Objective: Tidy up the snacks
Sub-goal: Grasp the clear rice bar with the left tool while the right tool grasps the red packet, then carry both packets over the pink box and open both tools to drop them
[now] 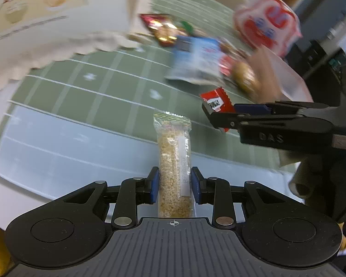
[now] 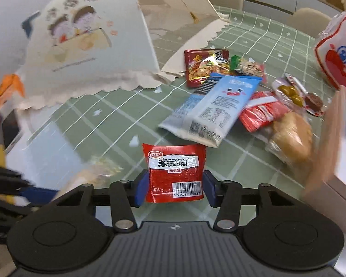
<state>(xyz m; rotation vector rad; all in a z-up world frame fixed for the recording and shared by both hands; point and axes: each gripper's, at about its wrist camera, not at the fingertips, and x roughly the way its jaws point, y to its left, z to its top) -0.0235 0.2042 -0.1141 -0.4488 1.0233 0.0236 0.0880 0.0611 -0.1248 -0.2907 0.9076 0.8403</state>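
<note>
A clear-wrapped bar of puffed grain (image 1: 174, 161) stands upright between the blue pads of my left gripper (image 1: 174, 184), which is shut on its lower half, above the green checked tablecloth (image 1: 103, 80). A small red snack packet (image 2: 175, 173) with a white label and barcode sits in my right gripper (image 2: 175, 189), whose pads press on both its sides. The left wrist view shows that right gripper (image 1: 213, 115) from the side, holding the red snack packet (image 1: 215, 103) clear of the table. My left gripper (image 2: 9, 184) is a dark blur at the left edge of the right wrist view.
A heap of snacks lies beyond: a pale blue packet (image 2: 214, 106), a red foil packet (image 2: 205, 64), wrapped bread (image 2: 290, 133) and other small wrappers. A folding mesh food cover (image 2: 80, 46) stands to the left. A box wall (image 2: 332, 138) rises at right, beside a red-and-white bag (image 2: 339, 55).
</note>
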